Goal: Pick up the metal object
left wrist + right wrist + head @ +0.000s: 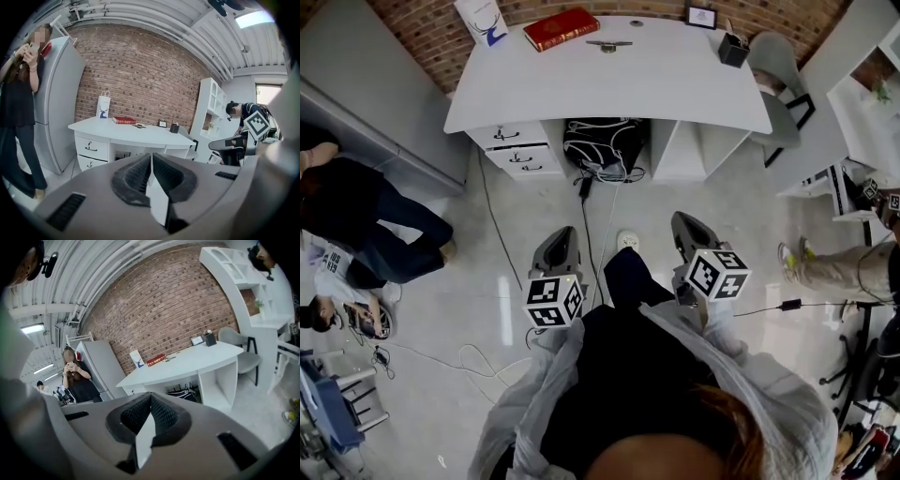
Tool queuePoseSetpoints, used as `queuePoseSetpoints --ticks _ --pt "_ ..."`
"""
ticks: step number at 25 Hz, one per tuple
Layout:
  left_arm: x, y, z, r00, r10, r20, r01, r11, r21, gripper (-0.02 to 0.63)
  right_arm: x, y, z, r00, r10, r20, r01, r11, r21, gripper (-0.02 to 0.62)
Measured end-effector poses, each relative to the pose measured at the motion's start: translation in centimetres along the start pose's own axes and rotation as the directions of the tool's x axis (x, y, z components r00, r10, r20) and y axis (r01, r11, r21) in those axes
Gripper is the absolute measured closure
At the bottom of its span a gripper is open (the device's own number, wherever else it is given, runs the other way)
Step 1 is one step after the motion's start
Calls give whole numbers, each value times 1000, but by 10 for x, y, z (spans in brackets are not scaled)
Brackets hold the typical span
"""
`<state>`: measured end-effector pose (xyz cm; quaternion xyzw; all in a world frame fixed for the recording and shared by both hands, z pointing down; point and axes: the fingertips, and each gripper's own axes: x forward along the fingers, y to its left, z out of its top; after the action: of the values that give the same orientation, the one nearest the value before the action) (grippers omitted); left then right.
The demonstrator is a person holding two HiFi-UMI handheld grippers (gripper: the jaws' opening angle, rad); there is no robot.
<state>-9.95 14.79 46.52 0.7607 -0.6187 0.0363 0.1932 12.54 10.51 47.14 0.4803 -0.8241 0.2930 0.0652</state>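
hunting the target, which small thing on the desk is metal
The thin grey metal object lying flat just right of the red book; the frame and black pen holder stand upright further right.

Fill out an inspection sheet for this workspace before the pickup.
Surface: white desk, things along its back edge.
Job's things: metal object lies by the red book, untouched.
Clutter: paper bag, small frame, black pen holder.
Grippers: left claw and right claw both shut, empty, short of the desk.
Cables: loose cables on the floor; cords on the black bag under the desk.
Surroundings: brick wall, grey chair, seated person at left.
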Motion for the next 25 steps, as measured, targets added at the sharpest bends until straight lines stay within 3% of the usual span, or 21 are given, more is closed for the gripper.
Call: queuePoseSetpoints --ticks 17,22,25 --pt "140 40 72 999 50 12 -50 999 2 577 134 -43 101 998 55 -18 -55 998 6 588" --pt "171 52 83 997 80 6 -80 997 -10 577 165 -55 121 994 112 4 -112 984 140 586" --pt "187 59 84 995 97 -1 -97 995 -6 577 188 -59 129 984 177 14 -173 942 288 388"
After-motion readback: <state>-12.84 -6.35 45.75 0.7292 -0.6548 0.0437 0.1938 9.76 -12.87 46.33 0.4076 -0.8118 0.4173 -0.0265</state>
